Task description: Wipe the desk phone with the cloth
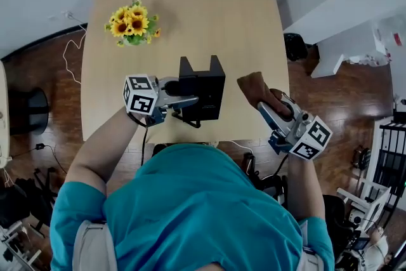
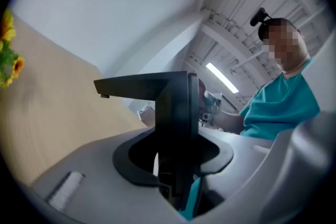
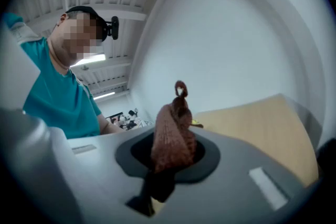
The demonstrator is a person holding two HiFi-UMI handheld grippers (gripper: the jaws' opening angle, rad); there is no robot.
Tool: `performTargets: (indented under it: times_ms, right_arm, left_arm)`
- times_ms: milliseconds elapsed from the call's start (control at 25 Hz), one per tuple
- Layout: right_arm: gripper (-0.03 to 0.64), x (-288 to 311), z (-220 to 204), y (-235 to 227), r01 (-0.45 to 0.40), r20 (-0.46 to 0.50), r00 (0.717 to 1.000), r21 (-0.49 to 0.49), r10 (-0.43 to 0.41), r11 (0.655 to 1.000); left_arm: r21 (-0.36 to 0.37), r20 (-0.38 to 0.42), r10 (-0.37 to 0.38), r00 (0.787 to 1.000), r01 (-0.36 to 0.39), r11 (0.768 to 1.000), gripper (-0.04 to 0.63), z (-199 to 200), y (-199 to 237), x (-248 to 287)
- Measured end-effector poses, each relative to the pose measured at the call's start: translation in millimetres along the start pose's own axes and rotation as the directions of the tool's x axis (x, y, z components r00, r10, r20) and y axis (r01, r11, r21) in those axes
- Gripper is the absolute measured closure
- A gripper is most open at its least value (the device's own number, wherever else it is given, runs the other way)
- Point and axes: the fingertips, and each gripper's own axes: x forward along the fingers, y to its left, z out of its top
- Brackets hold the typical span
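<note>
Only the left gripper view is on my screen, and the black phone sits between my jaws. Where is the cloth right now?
Observer: The cloth is bunched in the right gripper. The jaws are shut on it and a tuft sticks up above them.
Operator: Is it against the phone yet?
Observer: No. In the head view it sits just right of the desk phone, with a strip of bare table showing between them.
</note>
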Motion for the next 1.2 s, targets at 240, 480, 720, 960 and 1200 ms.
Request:
performTargets:
  times_ms: [240,480,720,960,1200]
  right_arm:
    - [0.558,77.5,27.5,56.1,-0.358,-0.212,0.926,-0.228,0.312,0.906]
    - [0.558,102.0,1.2,91.6,-0.591,-0.421,0.765,-0.159,0.487,0.791]
    - [0.558,81.7,-4.3,71.7,-0.548,-0.414,0.782,-0.1,0.467,0.83]
    - [0.558,84.7,-0.6,78.2,-0.585,-0.377,0.77,-0.098,0.514,0.805]
    - [0.558,88.6,-28.7,29.5,-0.475,-0.435,0.808,-0.082,0.398,0.876]
  left_arm:
    - [0.112,-0.101,-0.036,0.994,0.048,0.993,0.419,-3.8,-55.5,-9.9]
    - [0.133,-0.099,-0.06,0.993,0.073,0.988,0.419,-1.2,-76.4,-18.2]
    - [0.172,-0.086,-0.055,0.995,0.07,0.983,0.418,-0.6,-84.8,-37.7]
    - [0.198,-0.091,-0.09,0.992,0.106,0.975,0.419,4.0,-96.6,-31.7]
    - [0.212,-0.118,-0.128,0.985,0.151,0.966,0.419,1.6,-109.3,-29.1]
